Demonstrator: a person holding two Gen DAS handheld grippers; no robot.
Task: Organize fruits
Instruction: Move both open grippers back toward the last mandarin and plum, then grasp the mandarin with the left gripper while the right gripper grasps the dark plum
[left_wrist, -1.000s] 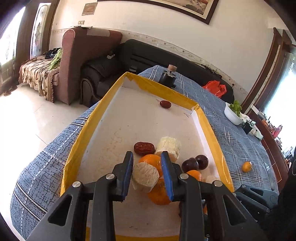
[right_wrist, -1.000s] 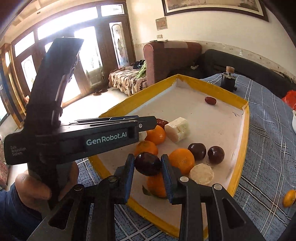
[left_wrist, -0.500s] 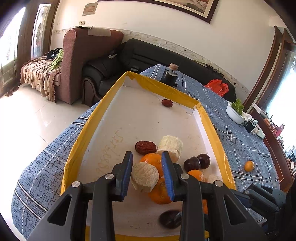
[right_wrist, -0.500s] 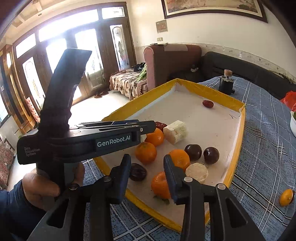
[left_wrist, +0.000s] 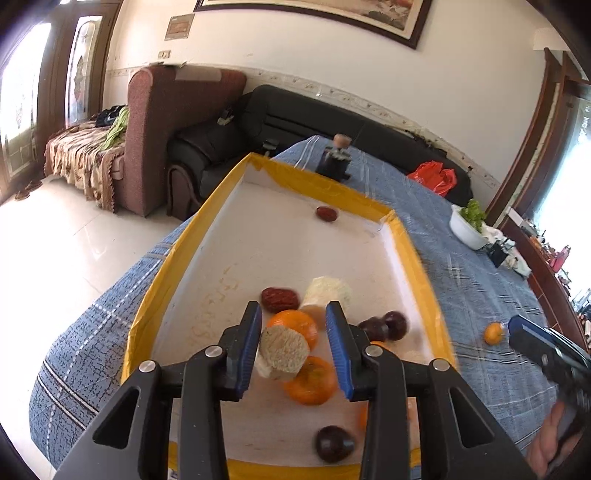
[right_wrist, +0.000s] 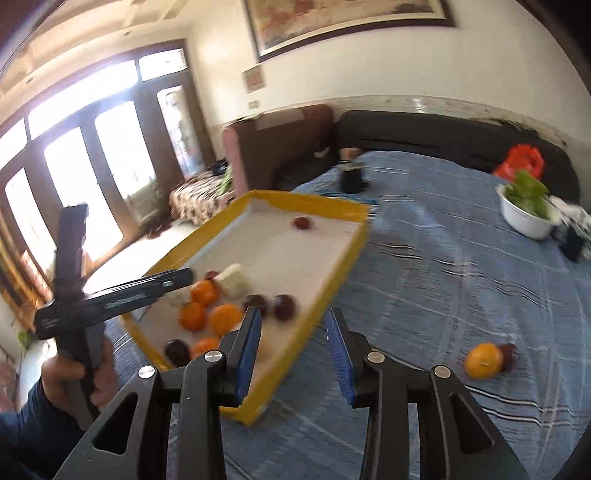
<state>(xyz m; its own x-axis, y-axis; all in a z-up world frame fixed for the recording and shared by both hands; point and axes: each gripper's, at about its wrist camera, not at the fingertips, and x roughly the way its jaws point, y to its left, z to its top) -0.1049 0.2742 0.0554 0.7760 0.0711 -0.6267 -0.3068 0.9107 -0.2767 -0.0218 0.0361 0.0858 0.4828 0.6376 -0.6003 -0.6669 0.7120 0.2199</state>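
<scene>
Both grippers' jaws have spread apart.

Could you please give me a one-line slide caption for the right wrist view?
Open right hand-held gripper swings from the yellow-rimmed tray of fruit toward a stray orange on the blue tablecloth.

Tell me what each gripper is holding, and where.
Nothing. The left gripper is open; the pale chunk touches only one finger. The right gripper is open and empty.
</scene>
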